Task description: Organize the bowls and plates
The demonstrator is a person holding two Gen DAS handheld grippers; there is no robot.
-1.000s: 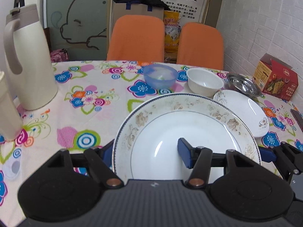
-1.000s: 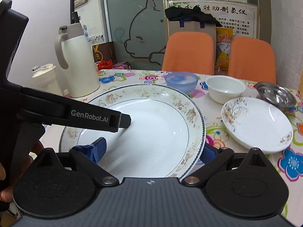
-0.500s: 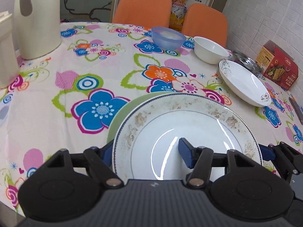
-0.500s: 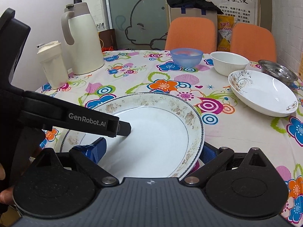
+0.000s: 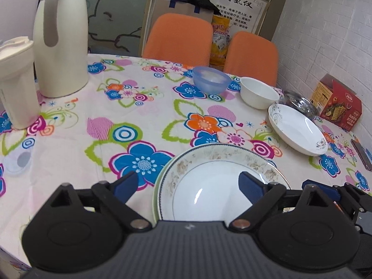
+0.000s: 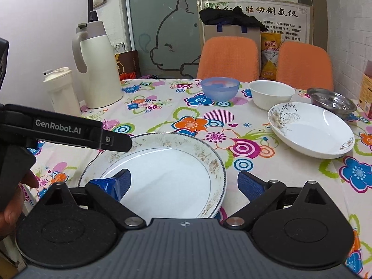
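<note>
A large flower-rimmed plate (image 5: 209, 186) (image 6: 167, 181) lies on a green plate (image 5: 155, 200) near the table's front edge. My left gripper (image 5: 188, 186) is open, one blue pad above the plate's inside and the other left of its rim. My right gripper (image 6: 184, 184) is open too, its left pad over the plate and its right pad clear of the rim. A second white plate (image 5: 297, 130) (image 6: 311, 130) sits to the right, with a blue bowl (image 5: 211, 80) (image 6: 219, 88), a white bowl (image 5: 259, 93) (image 6: 270, 94) and a steel bowl (image 5: 301, 104) (image 6: 332, 100) behind it.
A cream thermos jug (image 5: 60, 53) (image 6: 97, 65) and a lidded cup (image 5: 16, 81) stand at the back left. A red box (image 5: 337, 104) and a phone (image 5: 361, 151) are at the right edge. Two orange chairs (image 6: 229, 58) stand behind the flowered tablecloth (image 5: 139, 121).
The large plate, carried in both grippers, came down onto the green plate. Both grippers have opened and let go of its rim.
</note>
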